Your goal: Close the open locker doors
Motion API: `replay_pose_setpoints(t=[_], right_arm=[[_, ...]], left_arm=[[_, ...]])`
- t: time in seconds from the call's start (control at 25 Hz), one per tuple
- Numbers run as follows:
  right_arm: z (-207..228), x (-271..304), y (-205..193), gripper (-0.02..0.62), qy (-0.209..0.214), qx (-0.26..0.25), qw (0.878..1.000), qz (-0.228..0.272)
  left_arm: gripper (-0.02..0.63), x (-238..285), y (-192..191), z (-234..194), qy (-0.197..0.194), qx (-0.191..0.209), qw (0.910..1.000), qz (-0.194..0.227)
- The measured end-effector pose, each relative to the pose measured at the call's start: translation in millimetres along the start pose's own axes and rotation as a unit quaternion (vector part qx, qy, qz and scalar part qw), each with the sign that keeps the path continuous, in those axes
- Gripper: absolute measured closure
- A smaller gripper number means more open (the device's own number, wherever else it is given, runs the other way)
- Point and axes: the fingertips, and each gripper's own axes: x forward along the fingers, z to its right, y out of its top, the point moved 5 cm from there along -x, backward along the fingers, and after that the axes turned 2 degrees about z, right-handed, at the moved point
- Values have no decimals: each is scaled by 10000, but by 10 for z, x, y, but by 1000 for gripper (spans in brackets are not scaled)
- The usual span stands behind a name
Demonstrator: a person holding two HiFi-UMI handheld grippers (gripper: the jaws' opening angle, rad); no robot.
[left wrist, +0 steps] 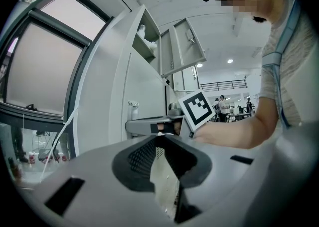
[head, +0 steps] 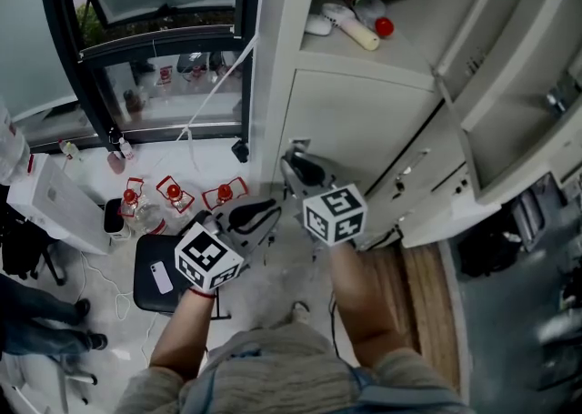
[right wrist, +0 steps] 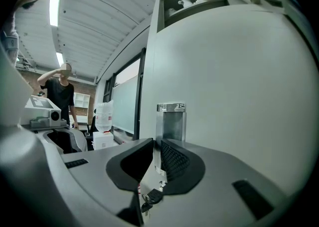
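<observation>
While both tools wait at the front of the cabinet, the work lies off to their right. Farthest left in the head view, the left gripper (left wrist: 158, 141) is held level, its tips meeting with nothing between them, short of the lockers and touching none of them. Just right of it, the right gripper (right wrist: 157, 143) is up against the chrome handle (right wrist: 171, 118) at the left edge of a closed door (head: 364, 130). Its jaws are drawn in narrow and appear to pinch the handle's lower tab. A key (right wrist: 149, 198) hangs just below them.

Above that closed door an open compartment (head: 414, 35) shows bottles (head: 368, 14) lying on its shelf. Further right, the open doors (head: 523, 130) stand swung out from the cabinet toward the person, their long edges running up and down along the hinges.

So the doors to be shut lie to the right of both claws. The right hand is the nearer one, since it is already at the locker face, while the left sits behind and to the outside. The next move probably means letting go of the handle and carrying the right claw rightward to the outer face of the nearest swung-out panel, then pushing it back toward the cabinet. Which of those doors belongs to the bottle compartment I cannot tell.
</observation>
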Motion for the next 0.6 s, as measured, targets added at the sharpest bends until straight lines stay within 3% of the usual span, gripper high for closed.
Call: replay_pose_setpoints(t=[0.6], right_arm=[[7, -146, 42, 545, -134, 98, 9997, 167]], left_arm=[[565, -5, 29, 55, -50, 60, 10000, -28]])
